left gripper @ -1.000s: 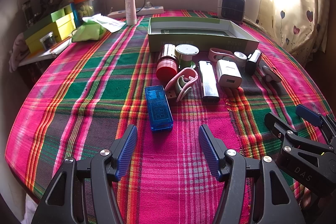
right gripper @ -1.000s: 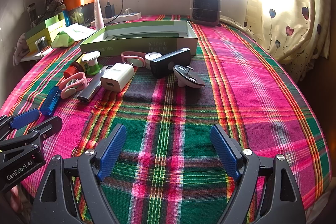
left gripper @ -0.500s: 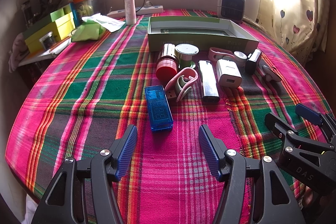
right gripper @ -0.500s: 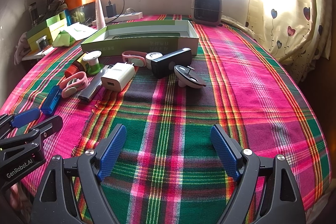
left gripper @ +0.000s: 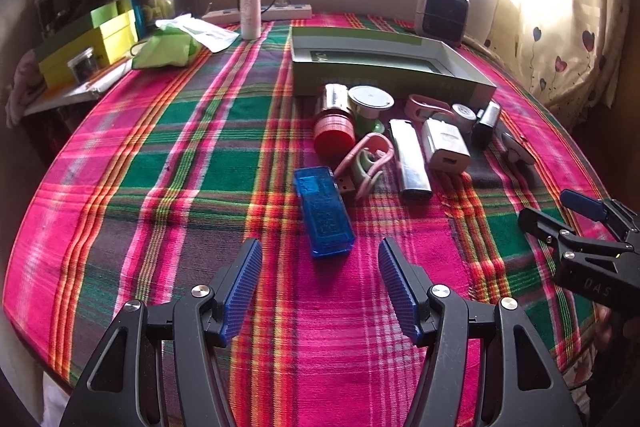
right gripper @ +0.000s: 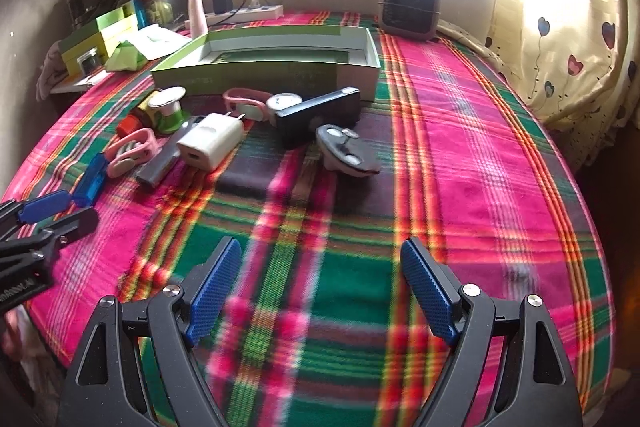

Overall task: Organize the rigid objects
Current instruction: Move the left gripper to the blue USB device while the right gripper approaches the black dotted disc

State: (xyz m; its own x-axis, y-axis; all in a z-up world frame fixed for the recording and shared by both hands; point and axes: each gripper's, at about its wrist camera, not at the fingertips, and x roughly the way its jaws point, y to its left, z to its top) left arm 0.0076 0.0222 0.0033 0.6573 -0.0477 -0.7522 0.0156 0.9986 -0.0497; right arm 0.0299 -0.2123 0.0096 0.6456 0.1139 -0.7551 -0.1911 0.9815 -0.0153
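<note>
Both grippers spread, empty-handed

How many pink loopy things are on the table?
2. One pink loop lies beside the blue USB stick, in front of the red cap. The other pink loop lies right in front of the green box, next to the white charger. Others may hide behind things.
</note>
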